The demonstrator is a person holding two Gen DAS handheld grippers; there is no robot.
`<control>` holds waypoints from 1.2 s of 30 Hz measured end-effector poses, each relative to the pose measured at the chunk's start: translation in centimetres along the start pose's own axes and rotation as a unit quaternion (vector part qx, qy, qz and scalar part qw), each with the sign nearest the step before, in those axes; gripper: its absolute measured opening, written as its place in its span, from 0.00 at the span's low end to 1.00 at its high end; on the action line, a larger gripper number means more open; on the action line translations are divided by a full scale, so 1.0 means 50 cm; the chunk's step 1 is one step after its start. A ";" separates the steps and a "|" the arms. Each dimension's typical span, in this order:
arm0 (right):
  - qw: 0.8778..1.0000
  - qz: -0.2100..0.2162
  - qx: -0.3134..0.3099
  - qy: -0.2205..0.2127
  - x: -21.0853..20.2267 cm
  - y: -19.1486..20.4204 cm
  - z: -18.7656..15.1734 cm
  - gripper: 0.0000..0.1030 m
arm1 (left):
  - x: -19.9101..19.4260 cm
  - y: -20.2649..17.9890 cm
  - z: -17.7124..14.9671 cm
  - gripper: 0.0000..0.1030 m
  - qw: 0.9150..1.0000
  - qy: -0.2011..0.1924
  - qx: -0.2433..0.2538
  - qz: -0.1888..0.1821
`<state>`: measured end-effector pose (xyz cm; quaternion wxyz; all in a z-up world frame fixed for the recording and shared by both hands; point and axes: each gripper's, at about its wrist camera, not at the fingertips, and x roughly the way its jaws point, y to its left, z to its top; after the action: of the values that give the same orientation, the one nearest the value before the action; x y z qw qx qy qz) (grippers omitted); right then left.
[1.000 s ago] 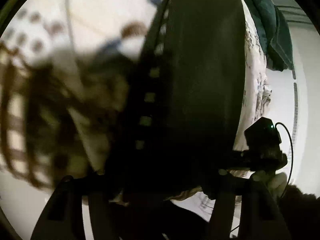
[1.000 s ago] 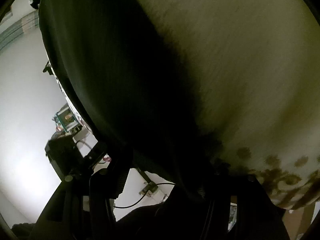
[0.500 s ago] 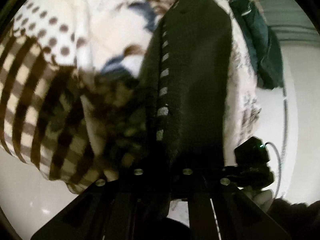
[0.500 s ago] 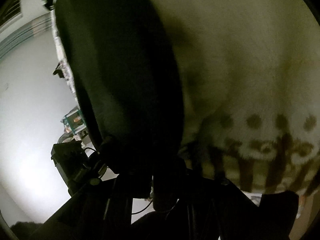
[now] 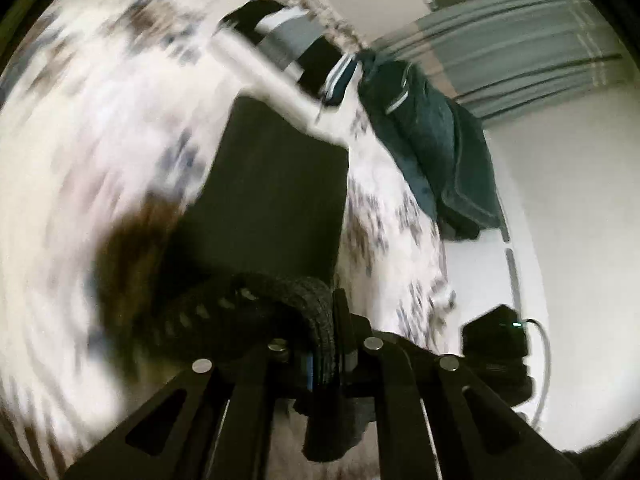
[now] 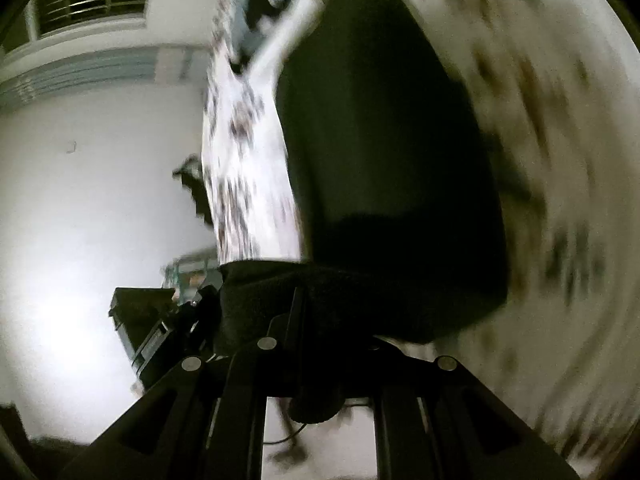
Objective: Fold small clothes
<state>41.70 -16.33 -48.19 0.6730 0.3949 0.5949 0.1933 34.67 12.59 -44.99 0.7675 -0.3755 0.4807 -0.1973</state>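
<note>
The left claw (image 5: 328,344) and the right claw (image 6: 320,320), both gaping a second ago, have each just clenched on an edge of the dark knit garment (image 5: 272,200) and lifted it, so it now hangs taut between them above the patterned bedspread (image 5: 100,128). Beyond it on the bed lie a teal garment (image 5: 436,148) and a striped one (image 5: 292,40). The pale floor (image 6: 80,200) beside the bed's edge is open.

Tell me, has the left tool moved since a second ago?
Yes. The left tool has come up and back: the dark teal cloth beside the bed sits lower and nearer mid-picture, and wall above shows.
</note>
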 end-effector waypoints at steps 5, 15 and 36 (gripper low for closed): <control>0.998 -0.015 0.012 -0.064 0.062 0.029 0.257 0.11 | 0.134 0.053 0.195 0.06 1.000 0.012 0.007 0.007; 0.992 -0.087 0.078 -0.057 0.192 -0.047 0.581 0.19 | 0.341 0.153 0.416 0.28 0.995 0.072 -0.061 0.012; 0.995 -0.087 -0.022 0.049 0.138 -0.185 0.536 0.89 | 0.037 0.243 -0.037 0.70 0.988 0.039 -0.148 -0.014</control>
<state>66.79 -25.04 -60.20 0.6656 0.3165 0.6552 0.1662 33.19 18.43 -55.84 0.6810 -0.4840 0.5288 -0.1495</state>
